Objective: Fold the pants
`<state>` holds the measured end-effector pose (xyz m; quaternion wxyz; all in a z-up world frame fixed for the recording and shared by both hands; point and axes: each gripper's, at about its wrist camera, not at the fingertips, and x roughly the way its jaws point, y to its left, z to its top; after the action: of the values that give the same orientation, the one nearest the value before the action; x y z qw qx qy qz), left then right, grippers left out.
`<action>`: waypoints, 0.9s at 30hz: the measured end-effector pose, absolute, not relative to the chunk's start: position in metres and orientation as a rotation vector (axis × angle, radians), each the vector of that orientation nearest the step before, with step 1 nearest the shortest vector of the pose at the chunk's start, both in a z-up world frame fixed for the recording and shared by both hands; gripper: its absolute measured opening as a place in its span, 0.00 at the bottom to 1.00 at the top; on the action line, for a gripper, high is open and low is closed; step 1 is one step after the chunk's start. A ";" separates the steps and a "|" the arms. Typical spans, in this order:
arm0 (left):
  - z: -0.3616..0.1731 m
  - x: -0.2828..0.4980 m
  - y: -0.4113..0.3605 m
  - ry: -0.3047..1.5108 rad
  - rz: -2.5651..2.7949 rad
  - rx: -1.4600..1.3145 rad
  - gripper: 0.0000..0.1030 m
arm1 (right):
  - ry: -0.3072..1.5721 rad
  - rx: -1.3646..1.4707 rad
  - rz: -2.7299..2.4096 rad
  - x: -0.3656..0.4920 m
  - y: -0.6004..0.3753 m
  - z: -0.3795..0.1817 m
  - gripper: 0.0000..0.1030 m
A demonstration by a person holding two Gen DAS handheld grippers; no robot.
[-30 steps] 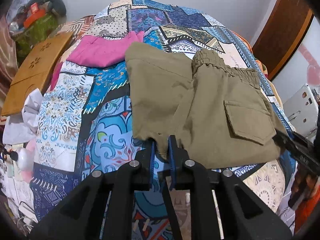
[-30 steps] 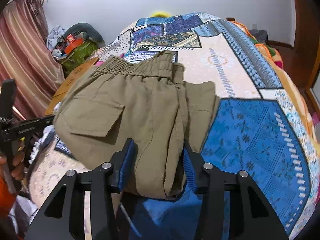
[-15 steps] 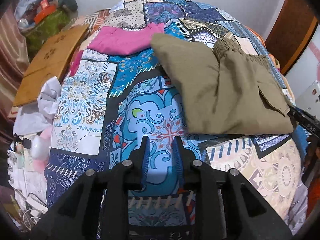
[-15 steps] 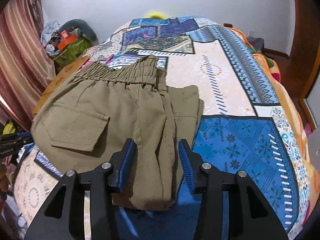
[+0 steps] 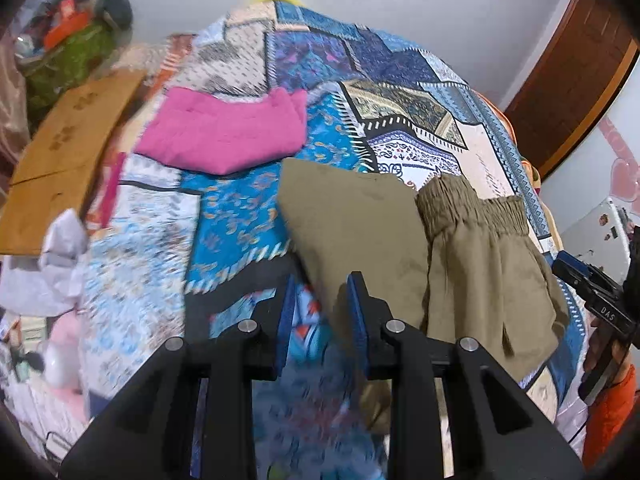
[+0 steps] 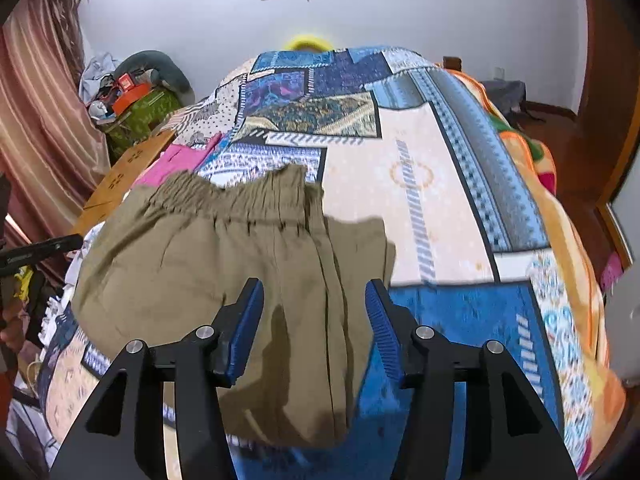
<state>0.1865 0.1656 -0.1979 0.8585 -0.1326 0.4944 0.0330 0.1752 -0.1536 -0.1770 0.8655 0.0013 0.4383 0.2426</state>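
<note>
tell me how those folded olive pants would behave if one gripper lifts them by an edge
The olive pants would probably flop and unfold: the cloth lies soft, in loose layers. The gathered waistband looks bulkier, so that end may sag. Likely light and not slippery.

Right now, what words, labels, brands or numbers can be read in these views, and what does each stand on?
"DAS": white letters on the black body of the right gripper, at the edge of the left wrist view.
A pale marking on the left gripper in the right wrist view: too blurred to read.
Stickers on the white appliance: too small to read.
</note>
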 end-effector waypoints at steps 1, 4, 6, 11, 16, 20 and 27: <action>-0.204 0.195 0.167 1.057 0.059 -0.293 0.27 | 0.917 0.000 0.515 0.180 -0.150 -0.177 0.48; -0.218 0.213 0.168 1.110 0.037 -0.302 0.27 | 0.923 -0.014 0.541 0.199 -0.137 -0.179 0.48; -0.228 0.223 0.163 1.139 0.013 -0.278 0.27 | 0.936 -0.028 0.560 0.214 -0.127 -0.181 0.48; -0.229 0.226 0.156 1.090 0.047 -0.174 0.15 | 0.972 -0.047 0.599 0.242 -0.107 -0.192 0.45; -0.239 0.226 0.160 1.082 0.159 -0.090 0.13 | 0.950 -0.162 0.589 0.241 -0.090 -0.199 0.19; -0.232 0.225 0.150 1.069 0.199 0.030 0.13 | 0.934 -0.203 0.573 0.236 -0.090 -0.199 0.20; -0.193 0.202 0.152 1.035 0.066 -0.089 0.14 | 0.901 -0.172 0.585 0.213 -0.111 -0.167 0.32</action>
<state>0.2020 0.1524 -0.1934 0.8677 -0.0425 0.4943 0.0315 0.2127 -0.1111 -0.1669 0.8556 -0.0816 0.4287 0.2784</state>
